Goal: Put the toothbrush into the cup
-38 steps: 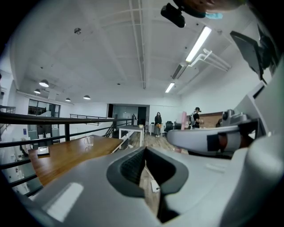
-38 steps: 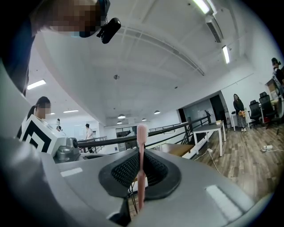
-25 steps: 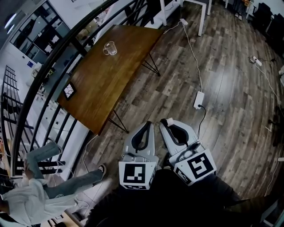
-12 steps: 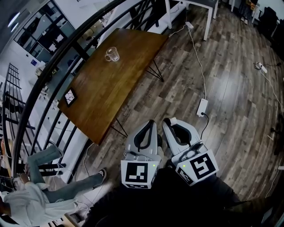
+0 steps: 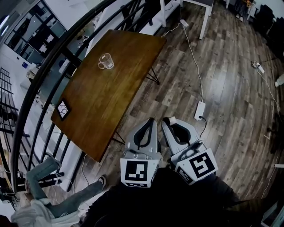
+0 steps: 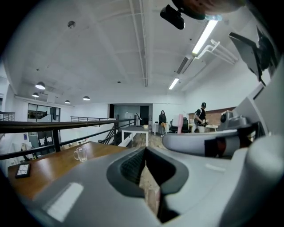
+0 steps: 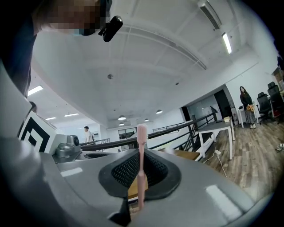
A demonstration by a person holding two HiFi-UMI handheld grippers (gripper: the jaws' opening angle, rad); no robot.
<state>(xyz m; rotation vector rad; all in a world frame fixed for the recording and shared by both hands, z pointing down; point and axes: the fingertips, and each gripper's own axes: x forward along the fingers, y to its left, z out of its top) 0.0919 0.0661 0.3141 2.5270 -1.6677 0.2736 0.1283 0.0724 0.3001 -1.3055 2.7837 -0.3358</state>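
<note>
A clear glass cup point(image 5: 105, 61) with a handle stands upright on the far part of a brown wooden table point(image 5: 97, 102); it also shows in the left gripper view as the cup point(image 6: 81, 154). Both grippers are held low and close together over the wood floor, well short of the table. My right gripper point(image 7: 141, 153) is shut on a pink toothbrush point(image 7: 141, 146), which sticks straight up out of the jaws. My left gripper point(image 6: 145, 153) is shut with nothing in it. In the head view the left gripper point(image 5: 151, 121) and right gripper point(image 5: 167, 121) point toward the table's near corner.
A black-framed card point(image 5: 62, 109) lies on the table's near left. A black railing point(image 5: 40, 88) runs behind the table. A power strip point(image 5: 199, 111) and cables lie on the floor to the right. A person's legs point(image 5: 44, 175) show at lower left. A white table point(image 5: 204, 13) stands far back.
The view has shifted a little, so the table and cup sit slightly further left. The person at lower left has slid further out of frame. Both grippers stay shut, side by side.
</note>
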